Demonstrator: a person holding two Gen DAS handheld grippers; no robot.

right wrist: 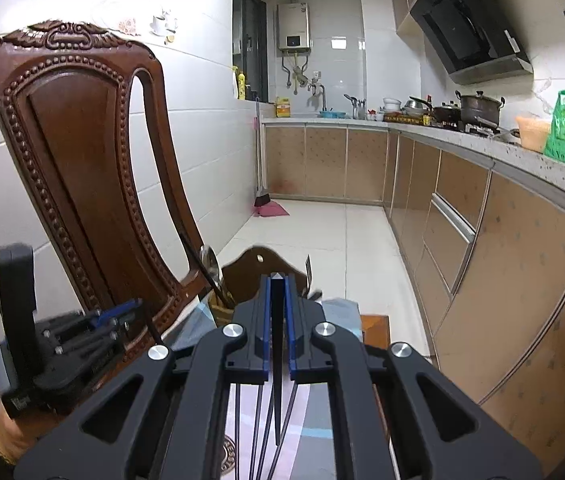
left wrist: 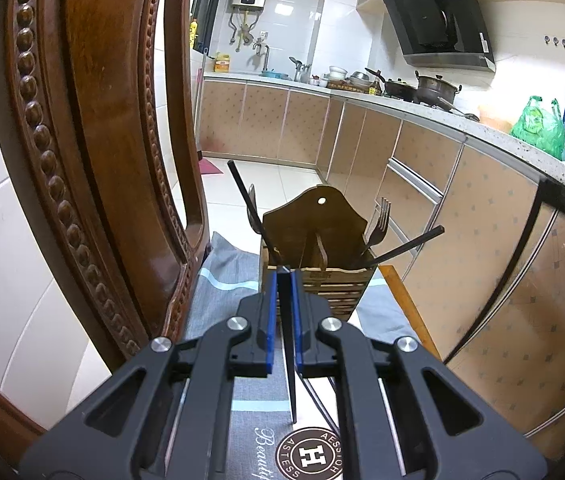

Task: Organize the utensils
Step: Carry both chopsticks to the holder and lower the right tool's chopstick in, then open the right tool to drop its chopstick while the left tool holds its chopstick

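A wooden utensil holder stands on the cushioned chair seat, with a fork, a spoon and black chopsticks sticking out of it. My left gripper is shut on a black chopstick, just in front of the holder. My right gripper is shut on another black chopstick, above several loose chopsticks on the cushion. Its fingers hide most of the holder. The left gripper shows at the left of the right wrist view.
The carved wooden chair back rises close on the left. A grey cushion covers the seat, whose wooden edge shows at right. Kitchen cabinets and a loaded counter run along the right. A hand holds the left gripper.
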